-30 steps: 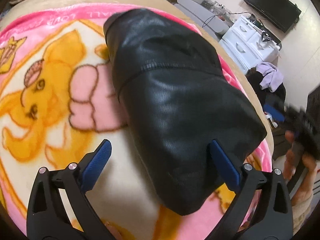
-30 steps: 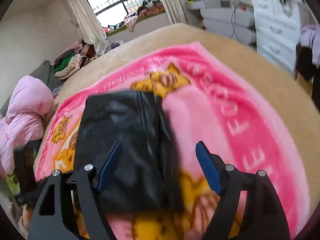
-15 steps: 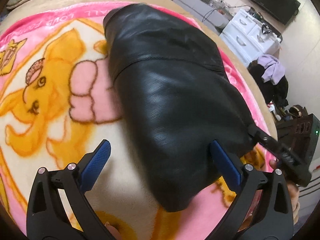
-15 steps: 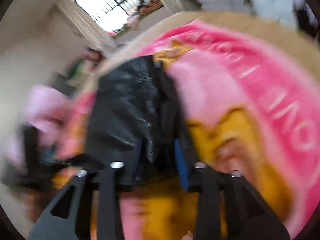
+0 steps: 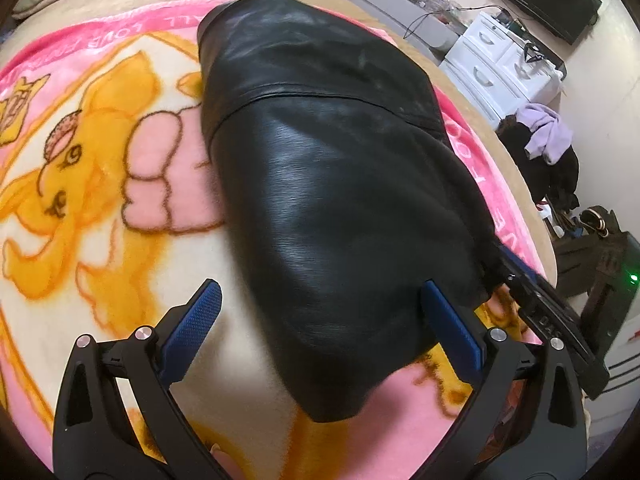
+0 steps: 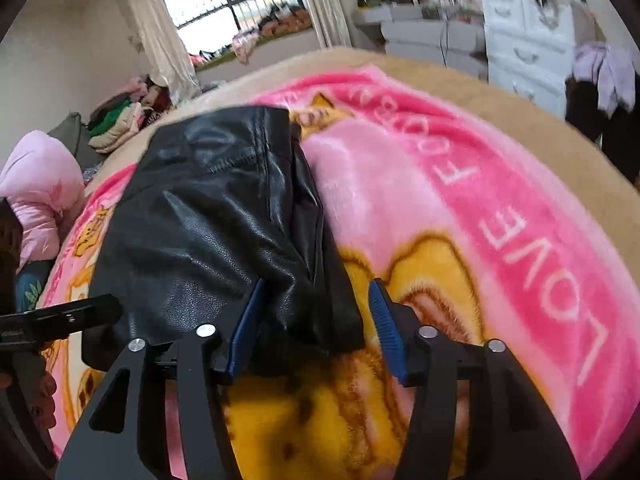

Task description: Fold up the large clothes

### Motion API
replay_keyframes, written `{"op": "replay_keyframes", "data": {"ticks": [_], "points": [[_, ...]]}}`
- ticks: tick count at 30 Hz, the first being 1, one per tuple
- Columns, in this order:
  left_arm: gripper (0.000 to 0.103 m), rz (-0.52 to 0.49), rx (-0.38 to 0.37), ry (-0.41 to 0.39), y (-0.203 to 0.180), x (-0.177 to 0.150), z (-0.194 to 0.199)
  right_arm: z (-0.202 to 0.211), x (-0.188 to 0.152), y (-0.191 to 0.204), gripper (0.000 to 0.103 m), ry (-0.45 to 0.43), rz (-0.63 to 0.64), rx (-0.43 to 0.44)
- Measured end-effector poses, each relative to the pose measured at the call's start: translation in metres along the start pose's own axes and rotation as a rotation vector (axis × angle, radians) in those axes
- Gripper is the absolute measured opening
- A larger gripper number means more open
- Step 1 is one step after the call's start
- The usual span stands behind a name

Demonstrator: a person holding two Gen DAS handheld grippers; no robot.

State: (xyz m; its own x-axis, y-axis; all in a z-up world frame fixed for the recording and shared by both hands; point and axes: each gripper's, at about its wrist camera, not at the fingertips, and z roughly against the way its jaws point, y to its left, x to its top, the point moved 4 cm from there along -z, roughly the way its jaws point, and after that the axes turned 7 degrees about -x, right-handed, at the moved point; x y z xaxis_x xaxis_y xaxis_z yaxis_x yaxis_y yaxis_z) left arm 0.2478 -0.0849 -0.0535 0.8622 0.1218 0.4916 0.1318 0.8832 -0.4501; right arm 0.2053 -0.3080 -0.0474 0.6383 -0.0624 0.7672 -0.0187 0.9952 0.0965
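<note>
Bed's pink cartoon blanket (image 5: pixel 100 184) is carrying a folded black leather jacket (image 5: pixel 340 200). Left gripper (image 5: pixel 320 320) is hanging released; right gripper (image 6: pixel 312 320) has just been reopening around the near corner, not pinching. Probably regripping for one more fold.

The black leather garment (image 6: pixel 224 216) hides its own near corner behind the right claw (image 6: pixel 316 320).

We hold the left hand-held gripper (image 5: pixel 320 320) jaws wide apart; the right hand-held gripper (image 6: pixel 316 320) half-spread, just reopening.
</note>
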Motion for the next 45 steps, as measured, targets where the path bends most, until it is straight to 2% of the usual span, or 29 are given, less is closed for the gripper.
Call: {"op": "replay_keyframes", "data": {"ticks": [10, 15, 24, 33, 45], "points": [[0.093, -0.033, 0.008, -0.024, -0.01, 0.0, 0.017, 0.024, 0.001, -0.008, 0.083, -0.078, -0.023, -0.024], [0.094, -0.055, 0.009, -0.055, -0.016, -0.005, 0.033, 0.05, -0.006, -0.01, 0.095, -0.132, -0.037, -0.023], [0.094, -0.085, -0.012, -0.152, -0.027, -0.027, 0.069, 0.106, -0.024, 0.016, 0.098, -0.21, 0.035, -0.02], [0.094, -0.122, 0.021, -0.229, -0.028, -0.071, 0.095, 0.133, -0.065, 0.033, 0.098, -0.211, 0.078, -0.044], [0.094, -0.11, 0.046, -0.234, -0.015, -0.112, 0.104, 0.143, -0.093, 0.035, 0.098, -0.185, 0.108, -0.075]]}}
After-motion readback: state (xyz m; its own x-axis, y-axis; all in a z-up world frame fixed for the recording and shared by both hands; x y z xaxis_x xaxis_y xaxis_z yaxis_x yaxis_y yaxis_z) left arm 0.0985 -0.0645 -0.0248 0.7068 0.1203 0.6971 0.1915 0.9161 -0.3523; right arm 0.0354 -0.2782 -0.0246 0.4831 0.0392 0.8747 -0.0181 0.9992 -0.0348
